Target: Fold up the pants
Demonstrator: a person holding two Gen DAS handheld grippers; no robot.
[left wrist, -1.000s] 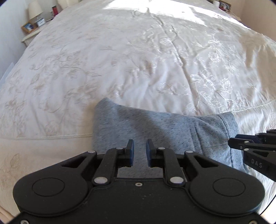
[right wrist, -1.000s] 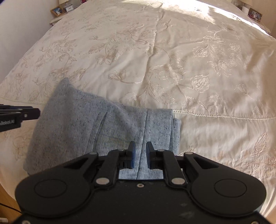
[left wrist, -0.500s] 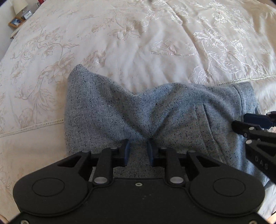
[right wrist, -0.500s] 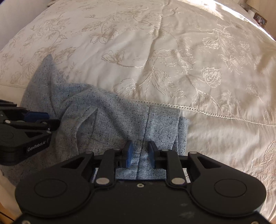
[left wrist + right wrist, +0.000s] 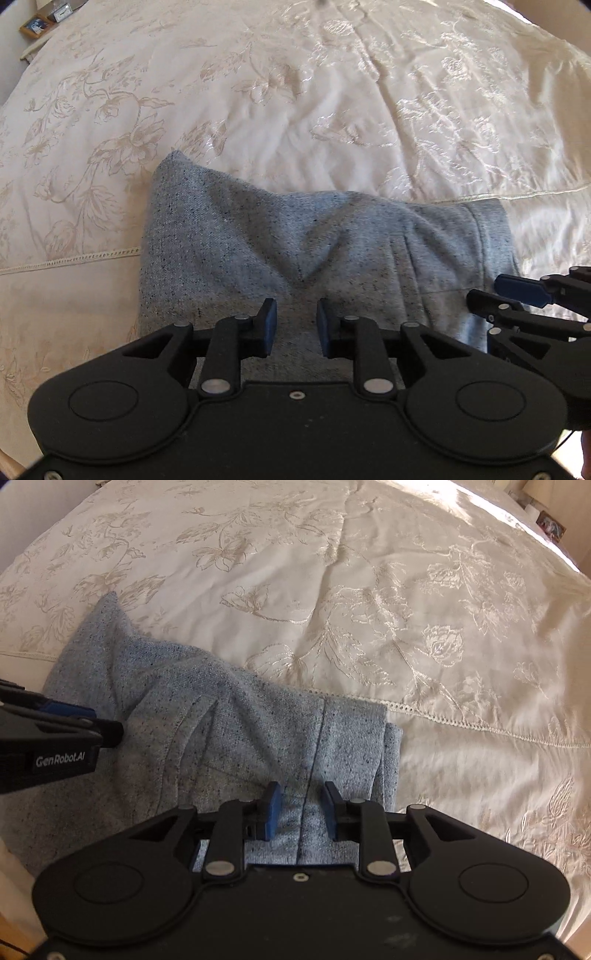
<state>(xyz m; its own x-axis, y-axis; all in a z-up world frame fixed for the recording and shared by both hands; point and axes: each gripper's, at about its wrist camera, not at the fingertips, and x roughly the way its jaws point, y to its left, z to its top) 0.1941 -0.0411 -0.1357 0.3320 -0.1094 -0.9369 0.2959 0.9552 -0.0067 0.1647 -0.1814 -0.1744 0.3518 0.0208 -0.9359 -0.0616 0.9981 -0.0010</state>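
The grey-blue speckled pants [image 5: 295, 240] lie folded in a wide bundle on the cream embroidered bedspread [image 5: 295, 92], near its front edge. My left gripper [image 5: 295, 325] points steeply down over the near hem. Its jaws are opening, and the cloth lies flat in the gap, free of the pads. My right gripper [image 5: 301, 805] hovers over the pants [image 5: 221, 738] at the waistband seam. Its jaws are opening too, with the seam between them and not pinched. Each gripper shows in the other's view: the right gripper [image 5: 517, 291], the left gripper [image 5: 92, 723].
A bedside table with photo frames [image 5: 35, 26] stands past the far left corner of the bed. Another photo frame [image 5: 552, 524] stands at the far right. A lace seam [image 5: 480, 727] crosses the bedspread beside the pants. The bed's near edge drops off at the lower left.
Both grippers have come down towards the bed with the pants. Their jaws have widened, and the pucker pinched in the left one has flattened out.
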